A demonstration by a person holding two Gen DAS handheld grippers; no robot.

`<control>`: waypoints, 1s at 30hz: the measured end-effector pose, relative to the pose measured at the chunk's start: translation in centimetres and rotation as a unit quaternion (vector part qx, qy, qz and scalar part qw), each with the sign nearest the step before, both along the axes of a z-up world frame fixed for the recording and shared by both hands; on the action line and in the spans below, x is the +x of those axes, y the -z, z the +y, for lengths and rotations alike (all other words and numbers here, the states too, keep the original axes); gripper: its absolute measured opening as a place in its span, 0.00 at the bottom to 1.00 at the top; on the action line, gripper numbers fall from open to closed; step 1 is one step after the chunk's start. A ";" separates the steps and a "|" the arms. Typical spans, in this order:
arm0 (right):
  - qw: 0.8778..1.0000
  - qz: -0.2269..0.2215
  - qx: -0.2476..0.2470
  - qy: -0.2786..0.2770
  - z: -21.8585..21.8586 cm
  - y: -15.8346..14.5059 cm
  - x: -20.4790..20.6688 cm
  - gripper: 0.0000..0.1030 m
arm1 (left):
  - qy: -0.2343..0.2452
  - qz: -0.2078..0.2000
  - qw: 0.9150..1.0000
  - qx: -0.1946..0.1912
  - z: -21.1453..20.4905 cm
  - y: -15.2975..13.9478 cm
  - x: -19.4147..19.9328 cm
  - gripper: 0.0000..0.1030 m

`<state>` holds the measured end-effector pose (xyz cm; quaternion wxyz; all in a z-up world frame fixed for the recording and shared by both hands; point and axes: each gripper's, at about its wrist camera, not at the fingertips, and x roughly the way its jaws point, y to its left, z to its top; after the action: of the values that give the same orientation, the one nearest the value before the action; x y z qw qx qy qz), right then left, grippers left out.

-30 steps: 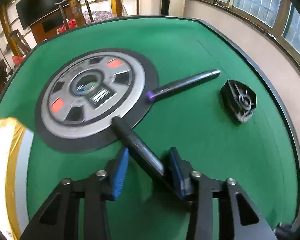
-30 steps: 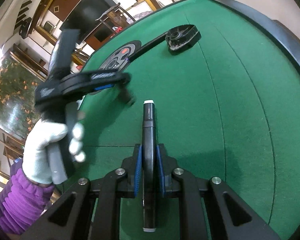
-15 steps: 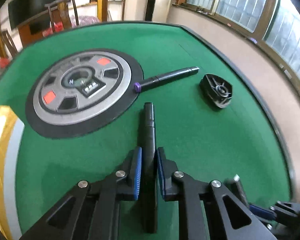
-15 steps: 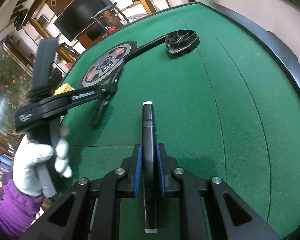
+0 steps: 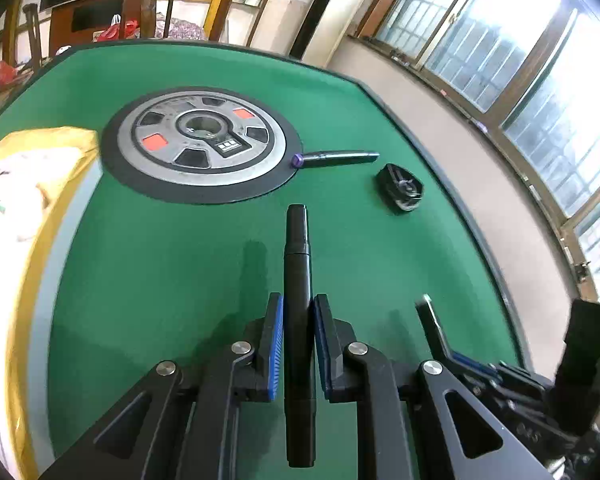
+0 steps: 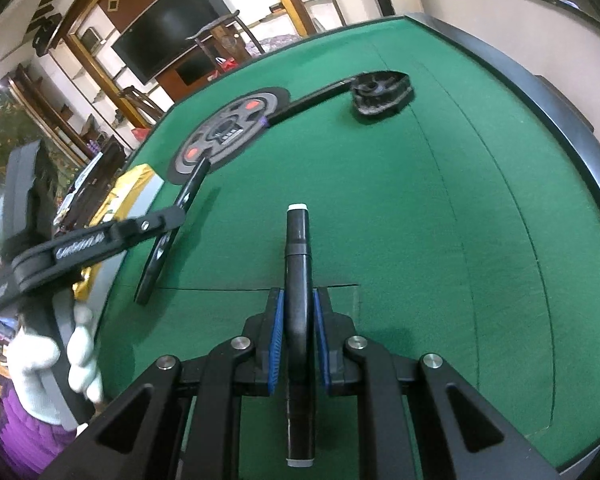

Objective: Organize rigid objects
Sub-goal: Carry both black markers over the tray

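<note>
Markers (image 5: 298, 280) lengthwise between gripper pads

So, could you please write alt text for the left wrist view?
The left tongs grip a black marker above a green felt table. Beyond lie a grey round centre panel, a purple-capped pen and a small black plastic part.

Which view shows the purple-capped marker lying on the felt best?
The left wrist view: the purple-capped marker lies unobstructed, its cap touching the round dial plate. The right wrist view shows it smaller, far end hidden behind the black holder.
</note>
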<state>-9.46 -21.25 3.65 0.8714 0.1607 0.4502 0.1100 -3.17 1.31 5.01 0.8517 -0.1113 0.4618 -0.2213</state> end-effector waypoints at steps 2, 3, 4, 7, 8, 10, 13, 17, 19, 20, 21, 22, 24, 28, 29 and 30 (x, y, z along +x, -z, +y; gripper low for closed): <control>1.000 -0.008 0.004 -0.006 0.5 -0.7 -0.3 0.14 | -0.001 0.004 1.000 -0.020 1.1 -0.7 -0.9 0.14; 1.000 -0.011 0.009 -0.010 0.9 -1.0 -0.4 0.14 | -0.002 0.004 1.000 -0.030 1.7 -1.0 -1.5 0.14; 1.000 -0.012 0.013 -0.014 1.2 -1.3 -0.4 0.14 | -0.003 0.002 0.999 -0.040 2.6 -1.5 -2.2 0.14; 0.999 -0.018 0.019 -0.031 2.9 -2.3 -0.4 0.14 | -0.010 -0.009 0.998 -0.058 5.0 -2.7 -3.7 0.14; 0.999 -0.020 0.018 -0.036 3.5 -2.7 -0.4 0.14 | -0.015 -0.013 0.998 -0.060 5.7 -3.0 -4.0 0.14; 0.998 -0.024 0.020 -0.053 5.1 -3.5 -0.4 0.14 | -0.030 -0.026 0.997 -0.063 7.9 -3.9 -4.7 0.14; 0.996 -0.033 0.014 -0.076 7.5 -4.8 -0.5 0.14 | -0.063 -0.046 0.996 -0.054 11.4 -4.9 -5.8 0.14; 0.992 -0.034 0.018 -0.117 11.5 -6.1 -0.1 0.14 | -0.114 -0.053 0.991 -0.040 16.6 -4.7 -6.6 0.14; 0.990 -0.033 0.014 -0.135 13.5 -6.5 0.0 0.14 | -0.134 -0.046 0.989 -0.035 18.6 -4.0 -6.7 0.14; 0.989 -0.032 0.014 -0.147 14.8 -6.7 0.2 0.14 | -0.143 -0.037 0.988 -0.031 19.7 -3.3 -6.6 0.14; 0.987 -0.031 0.015 -0.157 16.0 -6.9 0.4 0.14 | -0.149 -0.032 0.988 -0.030 20.5 -2.9 -6.6 0.14; 0.986 -0.029 0.015 -0.165 17.0 -7.1 0.6 0.14 | -0.154 -0.030 0.987 -0.029 21.1 -2.4 -6.6 0.14; 0.983 -0.026 0.015 -0.182 19.4 -7.4 1.0 0.14 | -0.169 -0.026 0.985 -0.012 22.2 -1.4 -6.5 0.14; 0.980 0.001 0.029 -0.199 23.5 -6.9 2.4 0.14 | -0.180 -0.021 0.983 0.017 23.2 0.1 -6.0 0.14; 0.979 0.011 0.034 -0.201 24.7 -6.5 2.9 0.14 | -0.180 -0.023 0.983 0.029 23.2 0.3 -5.8 0.14; 0.979 0.016 0.035 -0.202 25.4 -6.3 3.1 0.14 | -0.180 -0.026 0.982 0.040 23.3 0.4 -5.8 0.14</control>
<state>-6.34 4.10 9.99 0.8180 0.0984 0.4831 0.2963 -8.96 24.60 4.60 0.8929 -0.1527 0.4207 -0.0481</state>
